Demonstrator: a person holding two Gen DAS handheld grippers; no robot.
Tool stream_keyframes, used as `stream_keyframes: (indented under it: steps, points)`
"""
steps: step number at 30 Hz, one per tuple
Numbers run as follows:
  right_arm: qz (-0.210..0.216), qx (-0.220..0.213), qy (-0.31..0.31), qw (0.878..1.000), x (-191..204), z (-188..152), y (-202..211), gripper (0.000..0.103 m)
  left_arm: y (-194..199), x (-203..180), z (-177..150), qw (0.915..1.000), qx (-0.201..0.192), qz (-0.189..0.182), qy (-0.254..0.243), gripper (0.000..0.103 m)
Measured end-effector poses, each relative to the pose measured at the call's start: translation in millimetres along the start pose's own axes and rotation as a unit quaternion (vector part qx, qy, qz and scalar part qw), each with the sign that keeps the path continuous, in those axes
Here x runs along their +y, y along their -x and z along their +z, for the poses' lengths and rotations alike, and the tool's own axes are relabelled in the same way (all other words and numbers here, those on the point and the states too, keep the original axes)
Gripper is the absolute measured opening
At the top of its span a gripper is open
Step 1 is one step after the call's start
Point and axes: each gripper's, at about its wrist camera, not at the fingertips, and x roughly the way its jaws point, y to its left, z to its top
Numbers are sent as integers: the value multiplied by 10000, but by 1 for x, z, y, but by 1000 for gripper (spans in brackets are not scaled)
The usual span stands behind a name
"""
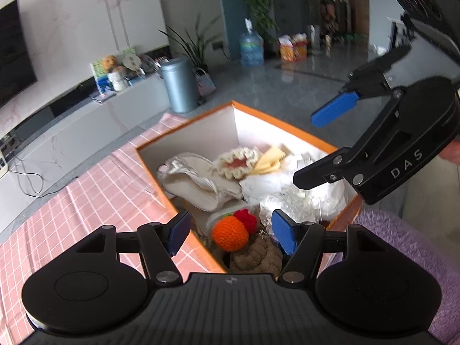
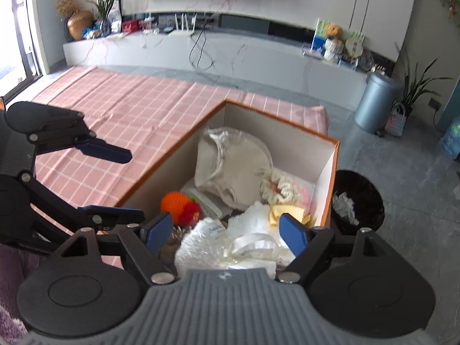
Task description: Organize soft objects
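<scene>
An orange-rimmed box [image 1: 201, 119] [image 2: 330, 139] on the pink checked cloth holds several soft things: a beige pouch [image 1: 198, 181] [image 2: 230, 166], a cream knitted piece [image 1: 235, 161] [image 2: 283, 187], white fluffy bags [image 1: 287, 189] [image 2: 230, 244], an orange crochet ball [image 1: 230, 234] [image 2: 174, 201] with a red one [image 1: 247, 220], and a brown knitted piece [image 1: 256, 258]. My left gripper [image 1: 231, 235] hovers open and empty over the box's near corner. My right gripper [image 2: 225, 233] hovers open and empty over the white bags; it also shows in the left wrist view [image 1: 316, 146].
The pink checked cloth [image 2: 129, 115] covers the table left of the box. A purple fluffy fabric [image 1: 402, 253] lies at the near right. A black waste bin [image 2: 359, 201] stands on the floor beside the box. A grey bin [image 2: 376, 100] and a TV cabinet stand behind.
</scene>
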Motion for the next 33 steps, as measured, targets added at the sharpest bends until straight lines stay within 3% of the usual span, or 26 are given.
stream_keyframes:
  steps: [4,6,12,19,22,29,33]
  points:
    - [-247,-341,-14,9991,12,-1,15,86,18,7,-5,9981,-485,144,343,76]
    - [-449,-570,20,9974,21,-4,22,88,28,8,-7,9944,-815,446,503,76]
    - [-810,-1256,-47,9888,45,-17,40,96,56,10,-15,9752,-1641,1186,893,82]
    - [-1312,-2003,-578,9692,71,-35,54,100,75,11,-28,9513,-2063,1868,1329,92]
    - [-1612,-2258,-719,9580,84,-43,56,100,80,4,-37,9411,-2138,2290,1275,101]
    - [-1955,-2532,-975,9424,115,-67,47,100,78,0,-60,9264,-2057,2790,1472,103]
    - [-1911,-2429,-1009,9457,126,-81,35,100,75,5,-73,9296,-1788,2667,1812,103]
